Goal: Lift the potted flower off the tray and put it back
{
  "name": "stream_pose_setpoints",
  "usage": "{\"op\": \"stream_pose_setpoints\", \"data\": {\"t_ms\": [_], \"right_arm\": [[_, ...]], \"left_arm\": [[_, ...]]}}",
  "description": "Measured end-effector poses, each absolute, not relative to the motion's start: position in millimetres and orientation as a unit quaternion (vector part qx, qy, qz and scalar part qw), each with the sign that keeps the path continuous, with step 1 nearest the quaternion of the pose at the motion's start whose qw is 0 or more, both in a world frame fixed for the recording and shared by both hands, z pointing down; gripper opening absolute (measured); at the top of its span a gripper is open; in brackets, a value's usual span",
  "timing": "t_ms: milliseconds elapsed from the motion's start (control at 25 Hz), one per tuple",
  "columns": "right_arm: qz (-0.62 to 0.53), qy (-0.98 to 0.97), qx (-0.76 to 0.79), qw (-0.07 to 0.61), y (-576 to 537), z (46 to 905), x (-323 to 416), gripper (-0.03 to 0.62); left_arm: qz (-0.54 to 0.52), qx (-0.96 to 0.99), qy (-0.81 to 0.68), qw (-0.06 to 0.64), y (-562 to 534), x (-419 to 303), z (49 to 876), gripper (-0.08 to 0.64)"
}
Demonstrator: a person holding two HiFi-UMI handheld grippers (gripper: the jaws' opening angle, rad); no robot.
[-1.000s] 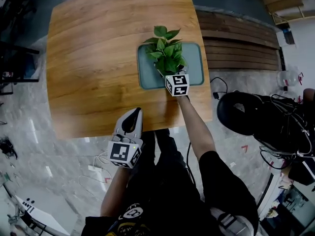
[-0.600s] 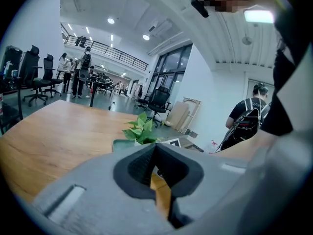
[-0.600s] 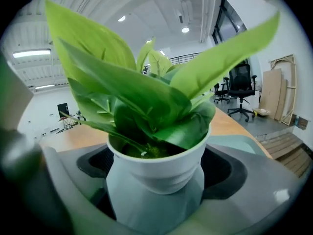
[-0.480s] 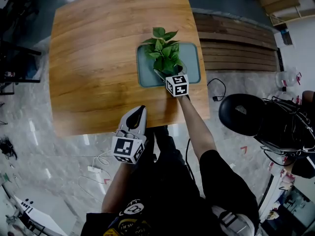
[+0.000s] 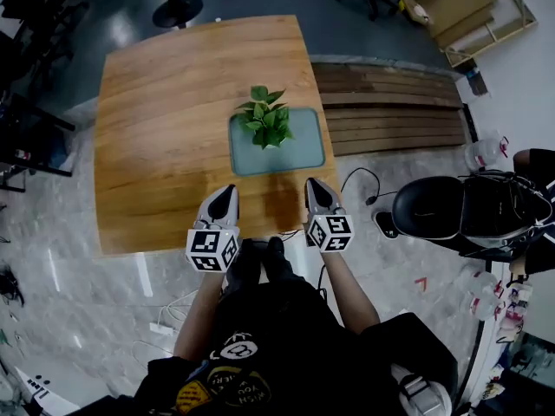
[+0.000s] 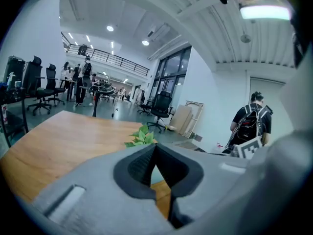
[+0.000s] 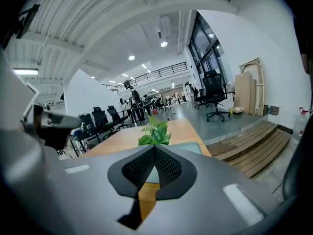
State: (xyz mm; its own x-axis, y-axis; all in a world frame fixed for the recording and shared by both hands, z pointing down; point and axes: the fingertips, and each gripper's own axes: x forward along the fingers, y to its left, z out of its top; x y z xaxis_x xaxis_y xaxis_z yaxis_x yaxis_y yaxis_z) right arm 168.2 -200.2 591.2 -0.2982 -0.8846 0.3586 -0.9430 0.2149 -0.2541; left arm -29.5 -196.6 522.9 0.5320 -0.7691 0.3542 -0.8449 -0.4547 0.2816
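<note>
The potted flower [image 5: 264, 118], a small plant with green leaves, stands on the pale teal tray [image 5: 299, 156] on the wooden table [image 5: 156, 128]. Nothing holds it. My right gripper [image 5: 316, 185] is shut and empty at the table's near edge, well short of the tray. My left gripper [image 5: 225, 191] is shut and empty beside it, to the left, at the same edge. In the left gripper view the flower [image 6: 142, 137] shows just above the closed jaws. In the right gripper view the flower [image 7: 154, 131] and the tray [image 7: 193, 147] lie ahead beyond the closed jaws.
A low slatted wooden bench [image 5: 390, 111] runs along the table's right side. A black office chair [image 5: 438, 206] stands at the right, near a cable on the floor. More chairs and people are far off in the room.
My right gripper let go of the flower, pulled back from the tray to the table's near edge and shut. My left gripper rose a little. The head view shifted back.
</note>
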Motion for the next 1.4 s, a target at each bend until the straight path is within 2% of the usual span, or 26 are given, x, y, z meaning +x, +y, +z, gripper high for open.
{"op": "stream_pose_setpoints", "data": {"t_ms": [240,400,840,1400], "right_arm": [[0.149,-0.793,0.589,0.043,-159,470,157,0.002],[0.111,-0.788,0.604,0.037,-159,434,158,0.002],[0.114,-0.799,0.590,0.022,-163,425,155,0.000],[0.138,-0.825,0.547,0.032,-157,432,122,0.000]], "left_arm": [[0.089,0.880,-0.442,0.148,-180,-18,453,-0.002],[0.088,0.901,-0.409,0.117,-181,-9,420,-0.002],[0.079,0.893,-0.428,0.117,-174,7,417,-0.002],[0.062,0.878,-0.448,0.155,-170,-14,425,-0.002]]}}
